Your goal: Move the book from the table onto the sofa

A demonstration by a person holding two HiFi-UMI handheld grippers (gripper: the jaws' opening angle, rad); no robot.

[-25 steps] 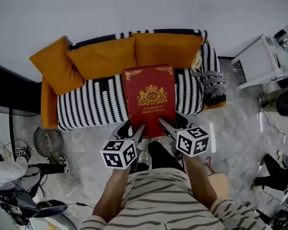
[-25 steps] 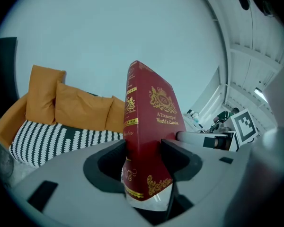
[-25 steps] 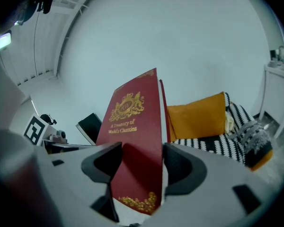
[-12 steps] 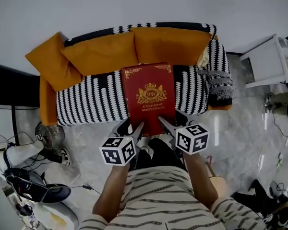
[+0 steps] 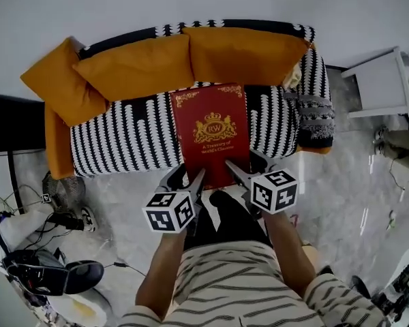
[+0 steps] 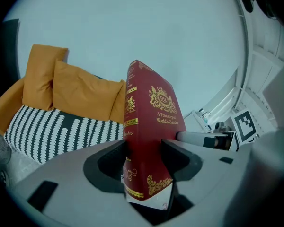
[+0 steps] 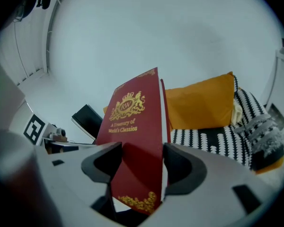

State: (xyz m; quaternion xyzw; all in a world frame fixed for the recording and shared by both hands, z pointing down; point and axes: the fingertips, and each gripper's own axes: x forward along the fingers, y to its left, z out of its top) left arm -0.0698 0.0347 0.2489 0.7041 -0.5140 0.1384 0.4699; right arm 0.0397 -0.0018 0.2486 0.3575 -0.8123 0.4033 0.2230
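**Red book held out over the sofa seat**

A person in a striped shirt [image 5: 225, 278] stands at the sofa's front edge with a tool in each hand. The left gripper [image 5: 196, 180] is clamped on the near spine corner of the book [image 5: 213, 131]. The right gripper [image 7: 137, 167] is closed on the near corner beside the page edges. Both hands are equally close to the book. Its long axis runs straight away from the person, cover up, above the black-and-white seat [image 5: 123, 142]. Whether it touches the fabric cannot be told. Gold print on the cover reads "A Treasury of World's Classics" under an "RW" crest. Beyond it, orange cushions [image 5: 140, 67] line the back. The likely next move is straight down.
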